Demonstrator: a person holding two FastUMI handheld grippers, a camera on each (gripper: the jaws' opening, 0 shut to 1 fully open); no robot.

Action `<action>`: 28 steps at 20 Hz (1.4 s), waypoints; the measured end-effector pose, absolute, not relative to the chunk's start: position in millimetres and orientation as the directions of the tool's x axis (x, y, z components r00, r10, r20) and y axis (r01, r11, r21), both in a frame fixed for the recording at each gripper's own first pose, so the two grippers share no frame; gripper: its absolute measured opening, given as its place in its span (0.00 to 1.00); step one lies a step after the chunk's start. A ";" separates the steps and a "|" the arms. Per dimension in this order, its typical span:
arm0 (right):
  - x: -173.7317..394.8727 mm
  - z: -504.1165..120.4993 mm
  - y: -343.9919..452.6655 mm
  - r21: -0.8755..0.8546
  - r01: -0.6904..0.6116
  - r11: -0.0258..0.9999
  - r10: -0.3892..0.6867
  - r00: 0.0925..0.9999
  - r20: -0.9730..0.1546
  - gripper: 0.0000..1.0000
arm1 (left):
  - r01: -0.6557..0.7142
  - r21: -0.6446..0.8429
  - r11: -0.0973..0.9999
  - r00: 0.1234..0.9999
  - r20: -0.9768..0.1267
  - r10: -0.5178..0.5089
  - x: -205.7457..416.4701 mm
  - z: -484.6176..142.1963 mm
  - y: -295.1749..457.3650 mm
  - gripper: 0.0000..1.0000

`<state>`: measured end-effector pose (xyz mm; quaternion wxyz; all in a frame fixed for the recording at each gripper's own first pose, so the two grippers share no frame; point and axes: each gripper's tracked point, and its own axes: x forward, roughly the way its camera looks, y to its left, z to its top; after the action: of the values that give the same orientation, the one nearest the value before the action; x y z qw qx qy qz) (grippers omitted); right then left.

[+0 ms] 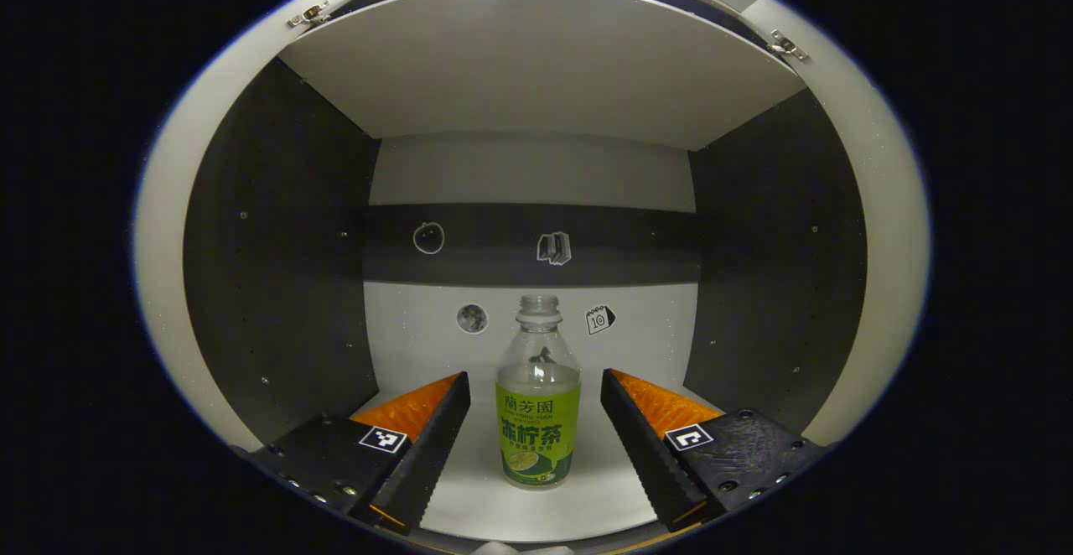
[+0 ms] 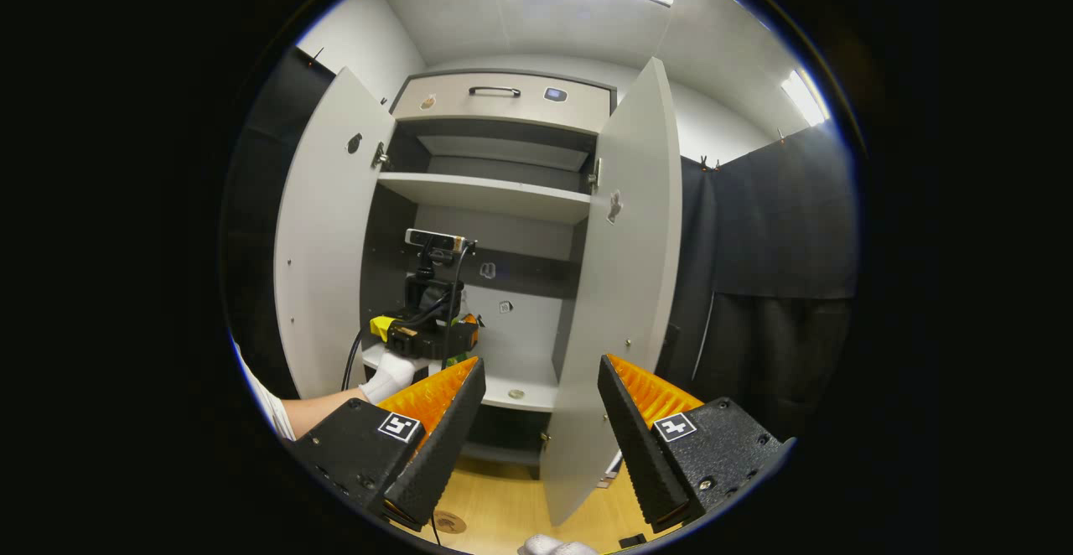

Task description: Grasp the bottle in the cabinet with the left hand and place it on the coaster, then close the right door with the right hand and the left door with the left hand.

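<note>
A clear bottle with a green label stands upright on the cabinet's lower shelf. My left gripper is open around it, one finger on each side with a gap to the bottle on both. In the right gripper view, the left gripper sits inside the cabinet, held by a white-gloved hand. My right gripper is open and holds nothing, back from the cabinet. Both doors stand open: the left door and the right door. A small round disc, coaster-like, lies on the wooden surface below.
An upper shelf and a drawer with a handle sit above the bottle's compartment. Dark side walls close in on both sides of the left gripper. Black cloth hangs to the right of the cabinet.
</note>
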<state>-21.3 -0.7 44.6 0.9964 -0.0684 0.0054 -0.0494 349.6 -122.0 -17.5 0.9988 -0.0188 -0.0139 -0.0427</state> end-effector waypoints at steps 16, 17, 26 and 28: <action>-25.8 33.8 -12.7 -0.147 0.048 0.988 -0.050 0.999 -0.012 0.83 | 0.220 -0.066 0.973 0.970 0.117 -0.212 208.9 -9.2 -101.5 0.73; -25.1 32.4 -16.1 -0.141 0.044 0.989 -0.046 0.999 -0.013 0.83 | 0.240 -0.073 0.968 0.966 0.115 -0.231 182.7 -15.8 -102.6 0.73; -27.8 16.0 -27.8 -0.148 0.026 0.989 -0.032 0.999 -0.040 0.83 | 0.375 0.004 0.927 0.927 0.026 -0.375 53.0 -168.8 -131.8 0.73; -30.5 10.0 -30.7 -0.160 0.027 0.987 -0.038 0.997 -0.067 0.83 | 0.423 0.020 0.906 0.906 -0.002 -0.423 39.7 -204.1 -145.4 0.73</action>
<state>-30.5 -30.7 10.0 0.9961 -0.0800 0.0347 -0.0162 39.7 -145.4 -204.1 0.9762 0.0100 -0.0014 -0.2165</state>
